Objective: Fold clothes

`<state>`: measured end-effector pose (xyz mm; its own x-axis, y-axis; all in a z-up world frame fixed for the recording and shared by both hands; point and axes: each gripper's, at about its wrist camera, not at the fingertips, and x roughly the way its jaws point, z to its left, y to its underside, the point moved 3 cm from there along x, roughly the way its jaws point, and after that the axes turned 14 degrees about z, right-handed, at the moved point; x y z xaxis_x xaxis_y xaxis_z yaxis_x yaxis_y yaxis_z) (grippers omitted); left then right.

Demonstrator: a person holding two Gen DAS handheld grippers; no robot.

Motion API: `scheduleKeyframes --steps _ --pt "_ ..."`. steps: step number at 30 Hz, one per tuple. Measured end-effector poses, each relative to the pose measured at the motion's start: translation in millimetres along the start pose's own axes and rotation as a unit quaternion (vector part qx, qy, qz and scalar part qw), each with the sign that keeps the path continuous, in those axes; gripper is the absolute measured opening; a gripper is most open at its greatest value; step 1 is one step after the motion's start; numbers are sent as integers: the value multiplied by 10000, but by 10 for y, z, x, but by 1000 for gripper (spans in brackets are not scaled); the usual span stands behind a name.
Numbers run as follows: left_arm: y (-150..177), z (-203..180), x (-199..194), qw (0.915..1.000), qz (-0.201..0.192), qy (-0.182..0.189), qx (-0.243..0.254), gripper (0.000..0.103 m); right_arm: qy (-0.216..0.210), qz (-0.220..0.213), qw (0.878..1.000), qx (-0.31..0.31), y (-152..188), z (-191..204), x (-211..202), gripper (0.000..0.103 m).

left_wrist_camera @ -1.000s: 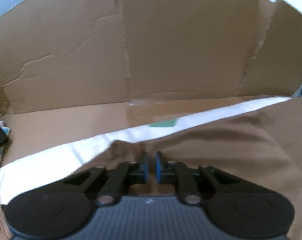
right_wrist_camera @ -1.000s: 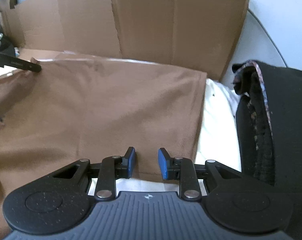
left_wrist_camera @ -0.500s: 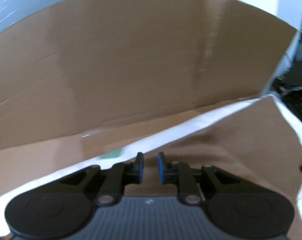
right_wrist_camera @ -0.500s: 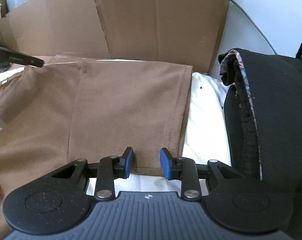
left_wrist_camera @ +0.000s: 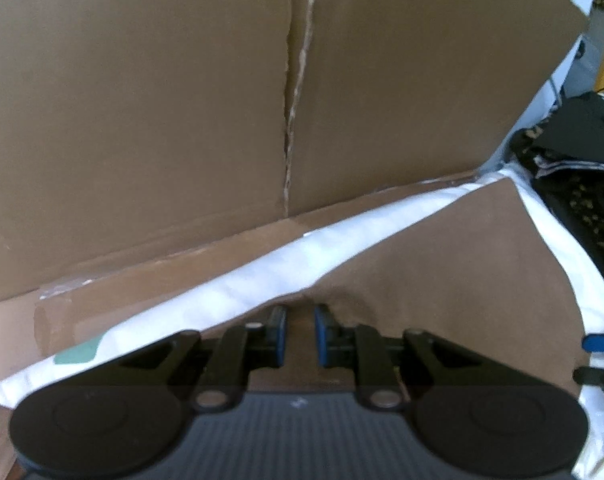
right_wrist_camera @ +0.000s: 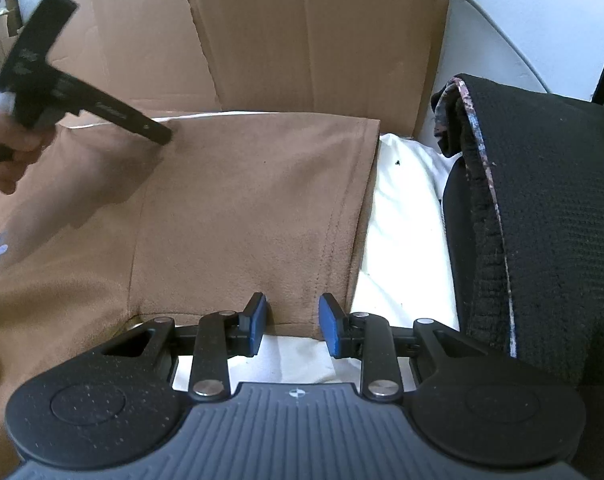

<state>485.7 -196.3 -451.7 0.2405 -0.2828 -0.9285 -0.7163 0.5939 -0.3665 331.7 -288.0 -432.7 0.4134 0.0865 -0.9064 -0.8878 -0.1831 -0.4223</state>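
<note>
Garment (right_wrist_camera: pixel 241 208) spread flat on a sheet (right_wrist_camera: pixel 398 208), folded panel on top, its hem edge toward the right. Cardboard wall (right_wrist_camera: pixel 302 32) upright behind both. To the right of the sheet, a heap of dark clothing (right_wrist_camera: pixel 542 220), seemingly draped over something. Left gripper (left_wrist_camera: pixel 300 334) at the garment's far edge, right gripper (right_wrist_camera: pixel 291 326) at its near edge, fabric between each pair of fingers.

Cardboard backdrop (left_wrist_camera: pixel 181 120), white sheet (right_wrist_camera: pixel 402 208), perhaps bedding
</note>
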Motion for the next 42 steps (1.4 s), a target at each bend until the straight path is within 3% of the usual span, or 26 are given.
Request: scheduleKeyframes --steps 13,17,19,23,26,32,37,42 --pt "-226 4 -34 9998 25 -171 -118 14 -75 64 10000 13 17 -24 9 35" --pt "-223 39 -262 9997 -137 -199 -32 32 -238 14 9995 204 -19 -26 -79 36" --pt "-149 98 -451 9996 -222 -184 -17 34 -298 -96 9992 231 -54 -16 -151 36" --pt "53 246 -833 9992 -230 -335 -58 35 -330 -268 9989 184 -141 36 -272 36" --pt "294 428 -1237 9983 -364 -390 -252 52 -374 -349 9986 101 -190 78 -332 37" --pt "766 874 -1851 9972 -128 -740 31 52 -421 -378 9984 22 -213 163 -373 37" --pt "1113 1315 -2323 9942 -151 -1017 -310 56 -464 -371 9982 7 -209 225 -390 37" --pt "1631 1712 -2633 9873 130 -1398 -741 57 -541 -417 9976 -63 -222 293 -465 37"
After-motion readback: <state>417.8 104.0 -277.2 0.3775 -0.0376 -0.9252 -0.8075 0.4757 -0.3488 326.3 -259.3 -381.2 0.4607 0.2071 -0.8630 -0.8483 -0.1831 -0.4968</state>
